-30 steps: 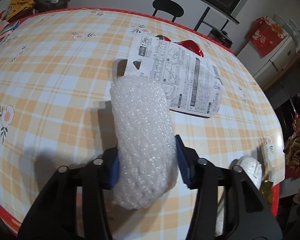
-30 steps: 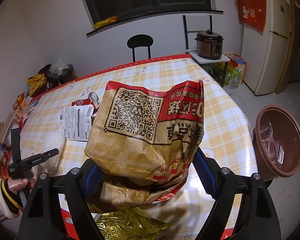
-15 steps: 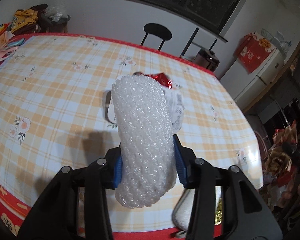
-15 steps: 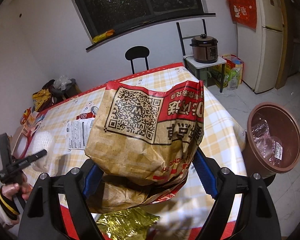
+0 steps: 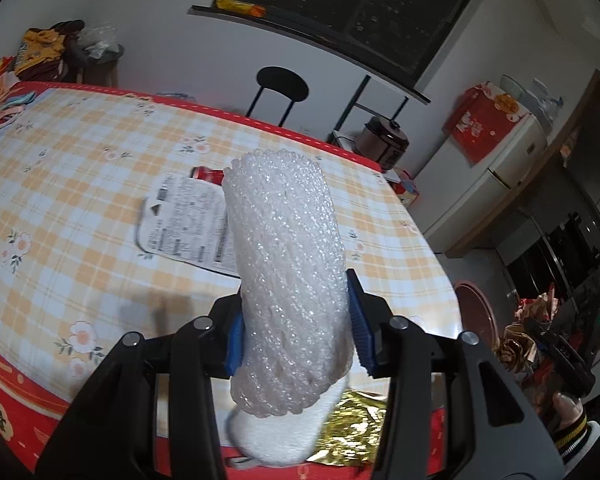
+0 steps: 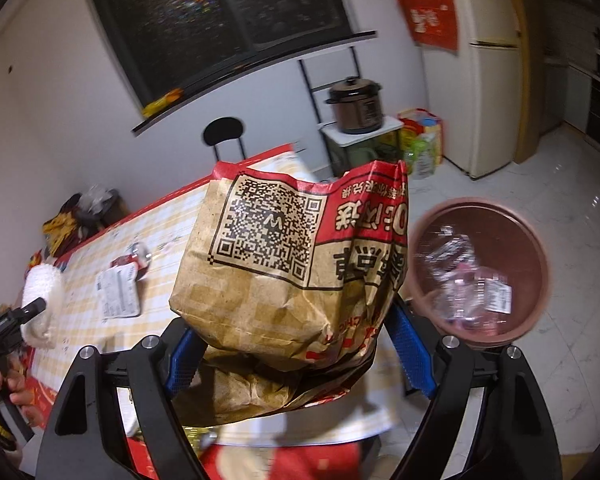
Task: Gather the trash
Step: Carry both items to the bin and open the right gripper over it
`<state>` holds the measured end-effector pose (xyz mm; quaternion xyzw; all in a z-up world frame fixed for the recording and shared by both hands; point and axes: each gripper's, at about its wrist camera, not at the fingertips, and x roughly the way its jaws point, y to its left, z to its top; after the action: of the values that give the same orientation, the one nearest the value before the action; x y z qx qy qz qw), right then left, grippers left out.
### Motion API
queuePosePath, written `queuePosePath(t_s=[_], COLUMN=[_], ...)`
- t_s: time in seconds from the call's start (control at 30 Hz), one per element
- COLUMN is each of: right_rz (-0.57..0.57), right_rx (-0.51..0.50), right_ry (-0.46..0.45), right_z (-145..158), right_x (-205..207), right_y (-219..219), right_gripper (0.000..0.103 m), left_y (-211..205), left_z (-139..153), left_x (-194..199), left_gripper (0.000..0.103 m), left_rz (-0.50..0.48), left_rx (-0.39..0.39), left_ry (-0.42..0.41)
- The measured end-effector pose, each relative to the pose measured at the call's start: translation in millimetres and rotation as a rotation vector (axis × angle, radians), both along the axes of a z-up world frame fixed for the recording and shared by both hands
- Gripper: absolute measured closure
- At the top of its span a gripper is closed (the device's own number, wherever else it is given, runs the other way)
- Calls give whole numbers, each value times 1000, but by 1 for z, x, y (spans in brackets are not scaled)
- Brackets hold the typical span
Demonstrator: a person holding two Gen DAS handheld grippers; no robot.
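Note:
My left gripper [image 5: 296,332] is shut on a white bubble wrap roll [image 5: 288,264], held above the near edge of the checked table [image 5: 80,208]. The roll also shows in the right wrist view [image 6: 44,292]. My right gripper [image 6: 296,340] is shut on a crumpled brown paper bag [image 6: 292,264] with a QR code, held off the table's end. A brown trash bin [image 6: 536,272] with clear plastic inside stands on the floor to the right of the bag; its rim shows in the left wrist view [image 5: 476,312]. A white printed packet [image 5: 184,228] and a red wrapper [image 5: 208,174] lie on the table.
Gold foil [image 5: 348,424] lies at the table's near edge beside a white foam piece [image 5: 276,436]. A black chair [image 5: 280,88], a rice cooker [image 6: 356,104] on a stand and a fridge [image 6: 488,68] stand beyond the table. Clutter [image 5: 44,52] sits at the far left.
Both grippers have risen and swung right. The bubble wrap is now lifted clear of the table. The paper bag has moved toward the bin, which looks larger and closer.

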<state>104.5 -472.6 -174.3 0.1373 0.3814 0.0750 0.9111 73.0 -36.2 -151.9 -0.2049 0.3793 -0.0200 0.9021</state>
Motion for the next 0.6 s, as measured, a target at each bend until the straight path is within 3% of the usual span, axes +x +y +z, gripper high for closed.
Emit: queuePosePath(t_s=[0.33,0.6], right_rz=[-112,-188], right_rx=[-57,-59], right_ry=[-9,50], right_z=[-4,-28], right_x=[24,56], right_y=[-103,-168], right_gripper=[22,22], left_y=[-66,-99], left_z=[21,26], left_x=[12,13], left_gripper=[57,57], left_rz=[-40,-16], left_rx=[12,20], left_ry=[-36,-42])
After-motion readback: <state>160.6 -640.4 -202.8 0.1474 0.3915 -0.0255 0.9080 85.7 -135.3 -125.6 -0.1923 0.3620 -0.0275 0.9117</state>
